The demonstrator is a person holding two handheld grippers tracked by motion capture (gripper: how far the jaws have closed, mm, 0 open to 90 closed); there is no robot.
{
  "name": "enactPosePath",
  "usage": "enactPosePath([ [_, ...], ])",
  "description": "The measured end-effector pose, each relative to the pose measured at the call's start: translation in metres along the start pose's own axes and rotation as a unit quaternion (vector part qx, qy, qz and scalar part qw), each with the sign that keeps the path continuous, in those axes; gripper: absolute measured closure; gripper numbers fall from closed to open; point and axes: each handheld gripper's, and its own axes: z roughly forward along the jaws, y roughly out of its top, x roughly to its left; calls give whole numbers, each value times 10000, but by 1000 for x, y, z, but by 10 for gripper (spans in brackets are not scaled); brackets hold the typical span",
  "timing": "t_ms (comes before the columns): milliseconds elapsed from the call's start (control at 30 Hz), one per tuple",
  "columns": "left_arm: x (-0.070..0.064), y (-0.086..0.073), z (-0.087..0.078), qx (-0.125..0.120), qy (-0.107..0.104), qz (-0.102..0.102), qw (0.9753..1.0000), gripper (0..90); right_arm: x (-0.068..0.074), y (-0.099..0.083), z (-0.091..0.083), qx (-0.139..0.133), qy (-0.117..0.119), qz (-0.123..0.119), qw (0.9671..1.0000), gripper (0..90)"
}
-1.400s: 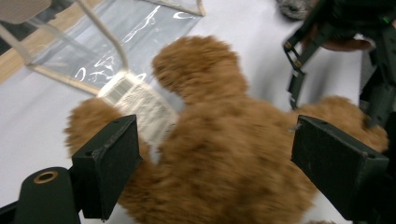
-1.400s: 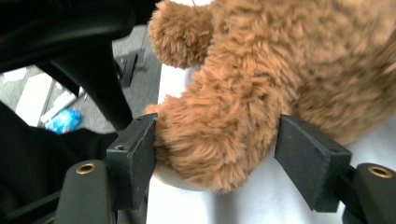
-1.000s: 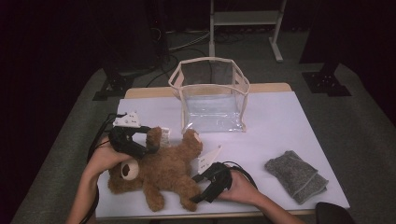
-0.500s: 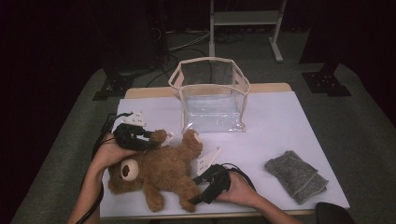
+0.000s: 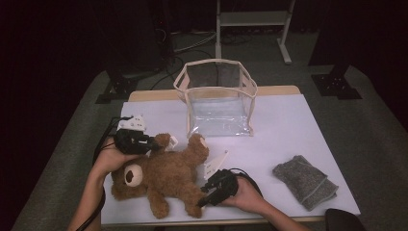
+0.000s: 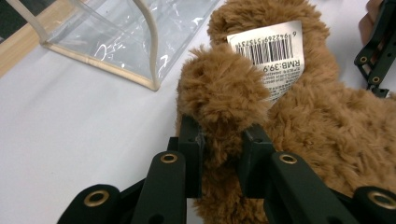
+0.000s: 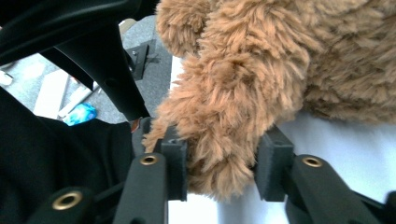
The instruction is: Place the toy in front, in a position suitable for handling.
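Observation:
A brown teddy bear [image 5: 166,175] lies on its back on the white table [image 5: 288,130], head toward the left. My left gripper [image 5: 155,143] is shut on the bear's raised arm [image 6: 219,93], with fur squeezed between the two jaws [image 6: 219,144]. A white barcode tag [image 6: 268,51] lies on the bear's body just beyond that arm. My right gripper [image 5: 202,199] is at the bear's lower end, shut on a leg [image 7: 224,116] near the table's front edge [image 7: 222,154]. The right gripper also shows at the top right of the left gripper view [image 6: 378,46].
A clear plastic bag with cream trim [image 5: 219,98] stands open at the back middle of the table. A folded grey cloth [image 5: 305,180] lies at the front right. A white tag [image 5: 214,163] lies beside the bear. Dark floor surrounds the table.
My left gripper has levelled out and settled onto the bear's arm. The right gripper and the bear's body have hardly moved.

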Motion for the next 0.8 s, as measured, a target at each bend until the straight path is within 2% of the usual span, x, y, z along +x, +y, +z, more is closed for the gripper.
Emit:
enactPosePath([
  [267, 0, -2, -6, -139, -10, -19, 9999, 762, 0, 2, -4, -85, 149, 56, 9998, 696],
  [467, -3, -2, -10, -185, 4, 18, 9998, 767, 1, 4, -8, -156, 298, 107, 9994, 716],
  [600, -5, -1, -14, -217, 20, 49, 9998, 774, 2, 6, -14, -230, 334, 111, 9991, 720],
  [800, -6, 0, -13, -340, 38, 32, 9994, 781, 3, 8, -22, -208, 253, 36, 9995, 720],
])
